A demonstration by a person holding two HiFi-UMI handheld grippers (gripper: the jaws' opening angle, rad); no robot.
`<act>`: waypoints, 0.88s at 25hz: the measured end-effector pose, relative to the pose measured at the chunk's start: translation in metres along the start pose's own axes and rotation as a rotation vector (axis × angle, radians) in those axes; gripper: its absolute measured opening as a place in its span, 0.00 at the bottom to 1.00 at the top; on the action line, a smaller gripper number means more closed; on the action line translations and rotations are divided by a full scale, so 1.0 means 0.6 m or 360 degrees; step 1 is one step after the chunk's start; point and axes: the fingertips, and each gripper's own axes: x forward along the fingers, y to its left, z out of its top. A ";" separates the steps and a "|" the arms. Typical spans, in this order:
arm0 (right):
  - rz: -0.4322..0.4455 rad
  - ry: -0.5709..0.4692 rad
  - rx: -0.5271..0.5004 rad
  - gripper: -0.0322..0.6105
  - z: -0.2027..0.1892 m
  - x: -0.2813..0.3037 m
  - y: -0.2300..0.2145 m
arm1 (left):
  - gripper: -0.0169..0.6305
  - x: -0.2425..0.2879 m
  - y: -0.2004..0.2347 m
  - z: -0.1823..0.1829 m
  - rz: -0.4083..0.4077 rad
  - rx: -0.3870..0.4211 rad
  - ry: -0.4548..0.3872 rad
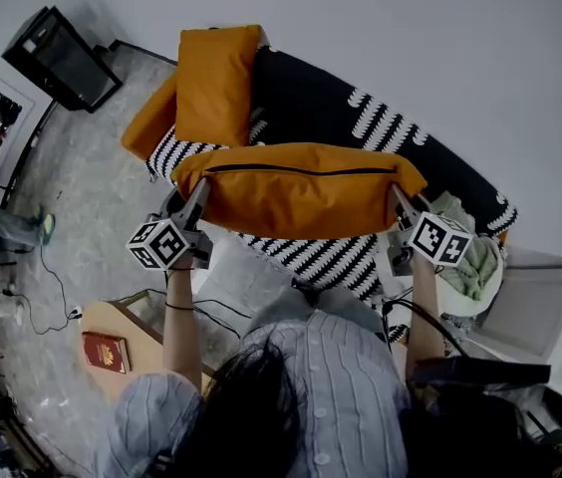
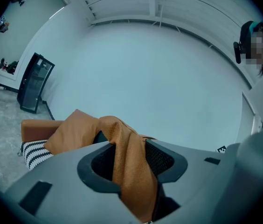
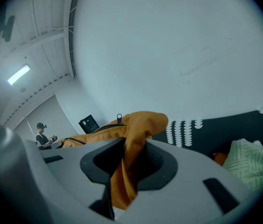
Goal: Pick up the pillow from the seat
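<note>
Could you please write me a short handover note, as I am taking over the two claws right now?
Left claw: shut on a pinch of fabric at the left end of the orange pillow.
Right claw: shut on fabric at its right end.
Pillow: hangs between both claws, apparently clear of the striped seat. A second orange pillow leans at the backrest.
Done: the pickup, as it looks.
Left: probably only to carry it off. Loosen neither claw until the pillow is supported.
</note>
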 end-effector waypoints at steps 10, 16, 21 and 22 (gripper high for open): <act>0.0100 0.0124 -0.0062 0.20 -0.052 0.010 0.059 | 0.31 -0.122 0.033 -0.026 0.0155 -0.0057 -0.0067; 0.0248 0.0211 -0.0148 0.20 -0.046 0.011 0.074 | 0.31 -0.195 0.002 -0.051 0.0316 -0.0104 -0.0166; 0.0382 0.0278 -0.0207 0.20 -0.051 0.004 0.097 | 0.31 -0.269 -0.029 -0.072 0.0453 -0.0134 -0.0249; 0.0408 0.0294 -0.0215 0.20 -0.057 0.001 0.098 | 0.31 -0.285 -0.038 -0.081 0.0487 -0.0138 -0.0264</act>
